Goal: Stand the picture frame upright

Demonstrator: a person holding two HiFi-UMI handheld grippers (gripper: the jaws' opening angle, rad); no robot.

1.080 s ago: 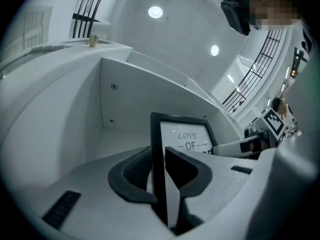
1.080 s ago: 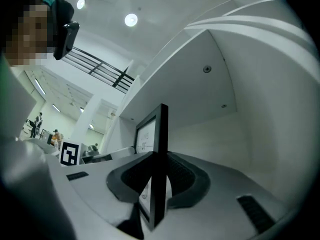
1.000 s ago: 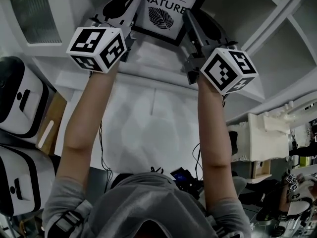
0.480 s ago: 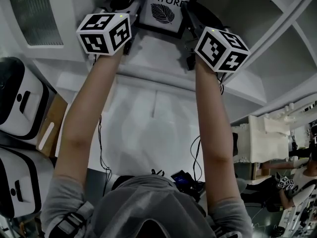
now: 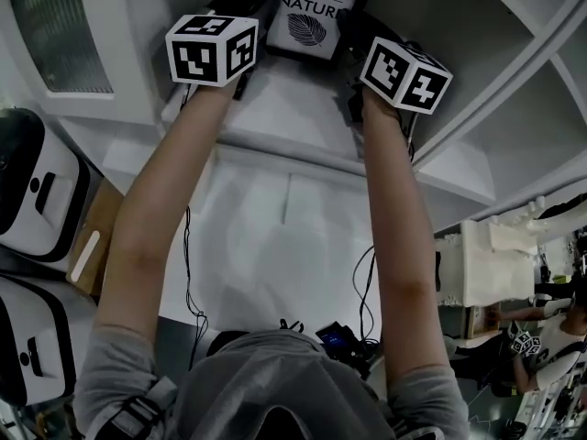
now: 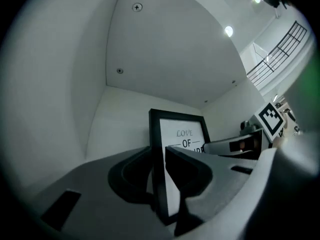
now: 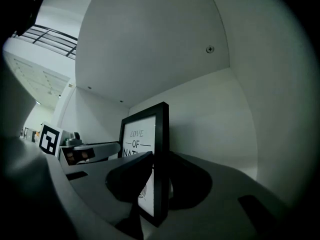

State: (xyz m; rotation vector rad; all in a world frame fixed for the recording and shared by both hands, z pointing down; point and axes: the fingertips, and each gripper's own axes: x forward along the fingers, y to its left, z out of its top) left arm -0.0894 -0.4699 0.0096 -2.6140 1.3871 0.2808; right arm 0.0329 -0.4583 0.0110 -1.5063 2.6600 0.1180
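"Since the picture frame [image 5: 318,16] is held at both sides, which step does this view show?" (observer)

"The setting-down, as I judge it. The picture frame stands upright at the back of a white cabinet shelf [image 5: 292,108], print facing me, held by its two side edges. Left gripper [image 6: 159,156]: narrow, clamped on the left edge. Right gripper [image 7: 161,159]: jaws opening, right edge between them, the hold looking slack. Whether the foot of the frame rests on the shelf I cannot tell, because the jaws cover it. To do this well, I would keep the left clamp firm until the frame bears its own weight. I would then check that it does not lean forward, and draw each gripper straight out sideways so that no jaw drags an edge." (operator)

"And the surroundings?" (observer)

"Largest first: a bright room with a railing [image 6: 282,46] beyond the cabinet. Next, the compartment: smooth white walls and a roof panel with small screws [image 7: 210,49]. Last, the shelf: flat and probably slick, so a nudged frame would slide rather than hold." (operator)
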